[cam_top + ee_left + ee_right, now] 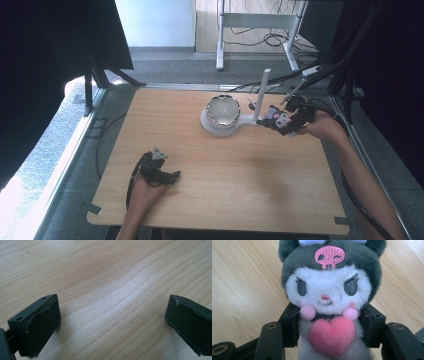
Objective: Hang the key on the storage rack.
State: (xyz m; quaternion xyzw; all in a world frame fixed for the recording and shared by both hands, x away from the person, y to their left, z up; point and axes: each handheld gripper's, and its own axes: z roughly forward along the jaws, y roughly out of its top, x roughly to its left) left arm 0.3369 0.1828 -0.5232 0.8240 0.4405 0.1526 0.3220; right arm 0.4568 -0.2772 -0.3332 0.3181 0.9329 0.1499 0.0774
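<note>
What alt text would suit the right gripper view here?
A plush toy with a white face, dark hood bearing a pink skull, and a pink heart, is clamped at its body between the right gripper's black jaws, above the wooden table.

Lab: black curtains point(45, 45), floor cables point(272, 37), test table point(165, 115).

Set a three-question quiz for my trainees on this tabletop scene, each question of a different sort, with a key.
1. True or false: the right gripper has its jaws closed on the plush toy.
2. What stands nearest the plush toy on the table? A) white stand with a bowl B) a kettle C) a book
3. Fill in: the left gripper has its jaws ____ over bare wood.

Key: 1 true; 2 A; 3 open.
</note>
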